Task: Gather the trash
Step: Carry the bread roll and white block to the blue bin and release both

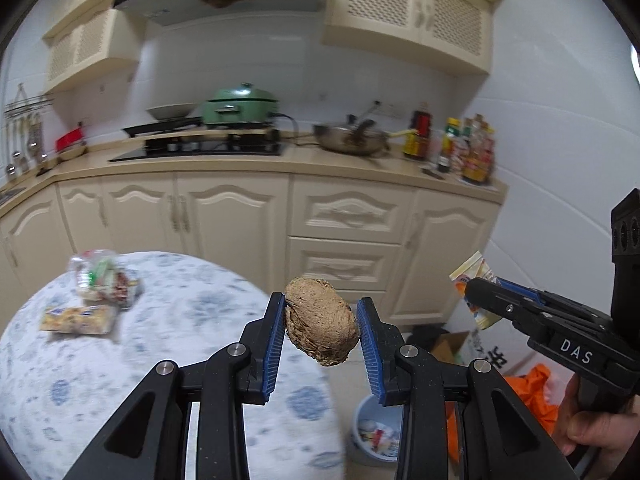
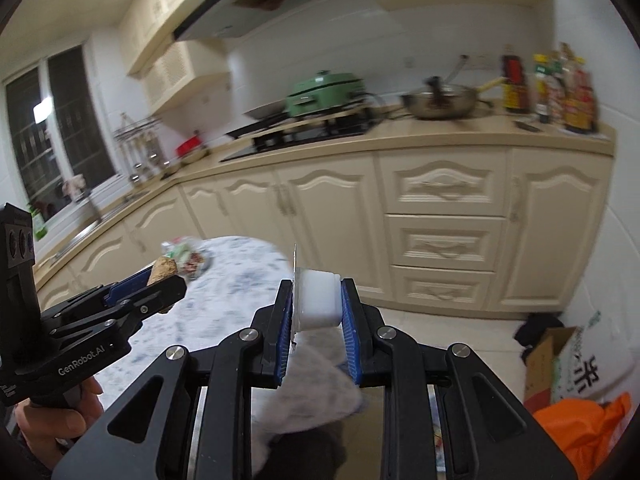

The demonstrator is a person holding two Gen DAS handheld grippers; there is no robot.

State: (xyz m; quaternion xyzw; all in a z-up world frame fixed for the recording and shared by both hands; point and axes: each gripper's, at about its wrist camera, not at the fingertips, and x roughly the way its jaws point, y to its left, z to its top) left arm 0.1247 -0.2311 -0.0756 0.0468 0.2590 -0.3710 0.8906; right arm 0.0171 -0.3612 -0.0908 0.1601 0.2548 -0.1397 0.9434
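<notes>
The round counter [image 1: 120,360] with the blue cloth fills the lower left of the left view. The trash bucket [image 1: 378,432] sits low in the frame, under the left gripper [image 1: 322,320], whose jaws squeeze a brown lump [image 1: 320,320]. The right gripper [image 2: 316,304] is farther off; its jaws squeeze a small white cup [image 2: 318,300].

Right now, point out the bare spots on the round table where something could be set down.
The patterned tablecloth is bare across its near and right parts, between the flat snack packet and the left tool. The far left is crowded: the clear bag of wrappers sits just behind that packet.
</notes>
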